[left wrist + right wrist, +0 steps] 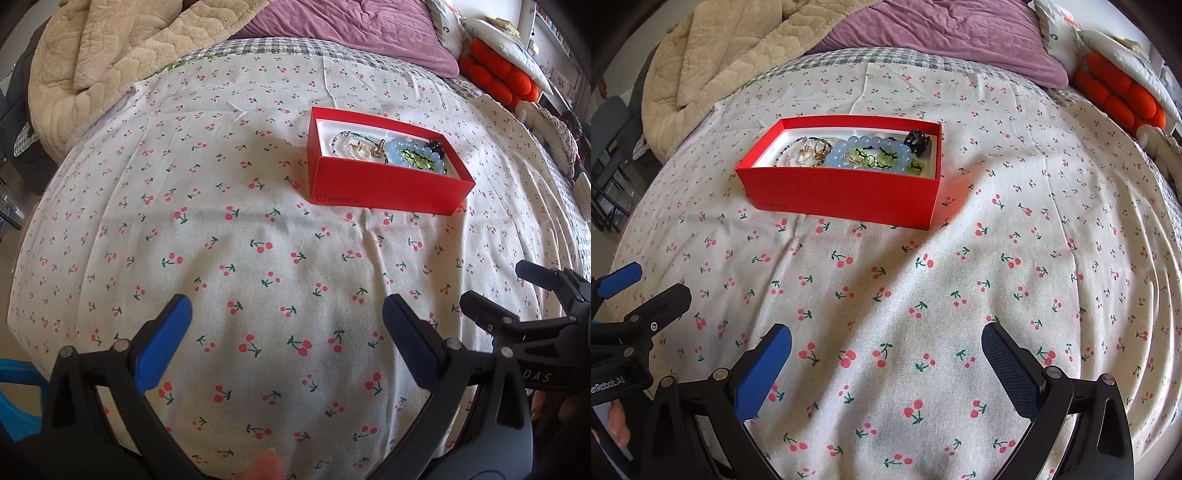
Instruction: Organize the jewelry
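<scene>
A red box (388,188) (842,192) stands on the cherry-print bed sheet. Inside it lie a pale blue bead bracelet (417,153) (868,151), a green and black piece (419,160) (875,157), gold rings (376,150) (820,146), thin bead chains (341,142) (792,157) and a black beaded item (436,145) (916,140). My left gripper (286,317) is open and empty, low over the sheet, well short of the box; it also shows at the left edge of the right wrist view (652,282). My right gripper (886,341) is open and empty, likewise near the sheet; it also shows in the left wrist view (495,284).
A beige fleece blanket (110,55) (720,48) and a purple quilt (351,26) (942,33) are piled at the far end of the bed. Orange cushions (498,74) (1119,92) and pillows lie at the far right. A blue stool (18,391) sits below left.
</scene>
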`<state>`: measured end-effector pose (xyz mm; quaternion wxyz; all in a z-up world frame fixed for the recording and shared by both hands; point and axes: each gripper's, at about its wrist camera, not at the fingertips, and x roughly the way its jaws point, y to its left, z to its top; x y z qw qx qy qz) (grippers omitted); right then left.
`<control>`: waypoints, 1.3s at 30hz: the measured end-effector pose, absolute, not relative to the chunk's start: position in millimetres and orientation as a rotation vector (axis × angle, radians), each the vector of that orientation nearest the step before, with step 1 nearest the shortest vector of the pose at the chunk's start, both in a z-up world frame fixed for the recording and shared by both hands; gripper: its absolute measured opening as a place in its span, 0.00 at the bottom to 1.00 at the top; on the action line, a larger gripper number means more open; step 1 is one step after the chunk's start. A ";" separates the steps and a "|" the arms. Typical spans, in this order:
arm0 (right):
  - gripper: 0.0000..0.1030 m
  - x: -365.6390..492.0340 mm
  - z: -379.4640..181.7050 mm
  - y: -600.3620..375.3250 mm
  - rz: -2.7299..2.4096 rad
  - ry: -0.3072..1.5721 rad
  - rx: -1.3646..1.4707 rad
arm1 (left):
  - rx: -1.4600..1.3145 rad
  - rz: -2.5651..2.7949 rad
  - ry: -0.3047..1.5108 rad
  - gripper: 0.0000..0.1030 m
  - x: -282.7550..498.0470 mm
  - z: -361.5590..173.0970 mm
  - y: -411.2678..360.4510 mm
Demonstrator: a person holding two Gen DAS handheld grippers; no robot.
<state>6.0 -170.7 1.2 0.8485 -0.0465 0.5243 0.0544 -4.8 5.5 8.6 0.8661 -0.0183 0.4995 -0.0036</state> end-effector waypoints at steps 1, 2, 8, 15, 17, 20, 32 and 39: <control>1.00 6.3 0.7 -169.9 0.115 1.107 -0.101 | -0.037 -0.010 1.047 0.99 -4.7 8.4 5.0; 1.00 6.4 0.4 -169.5 0.115 1.108 -0.103 | -0.036 -0.012 1.050 0.99 -4.5 7.9 4.5; 1.00 5.7 0.7 -167.8 0.120 1.109 -0.104 | -0.033 -0.011 1.053 0.99 -4.4 7.0 3.4; 1.00 5.2 2.5 -169.8 0.115 1.105 -0.098 | -0.025 -0.018 1.054 0.99 -4.6 6.7 -0.1; 1.00 5.1 2.8 -170.6 0.114 1.105 -0.097 | -0.025 -0.020 1.054 0.99 -5.0 6.9 -0.8; 1.00 5.1 2.8 -170.6 0.114 1.105 -0.098 | -0.023 -0.019 1.054 0.99 -5.4 7.2 -1.4; 1.00 5.5 0.9 -168.2 0.117 1.107 -0.106 | -0.023 -0.020 1.056 0.99 -5.4 7.1 -1.3; 1.00 5.9 1.9 -169.3 0.112 1.107 -0.093 | -0.024 -0.013 1.049 0.99 -5.8 8.4 1.3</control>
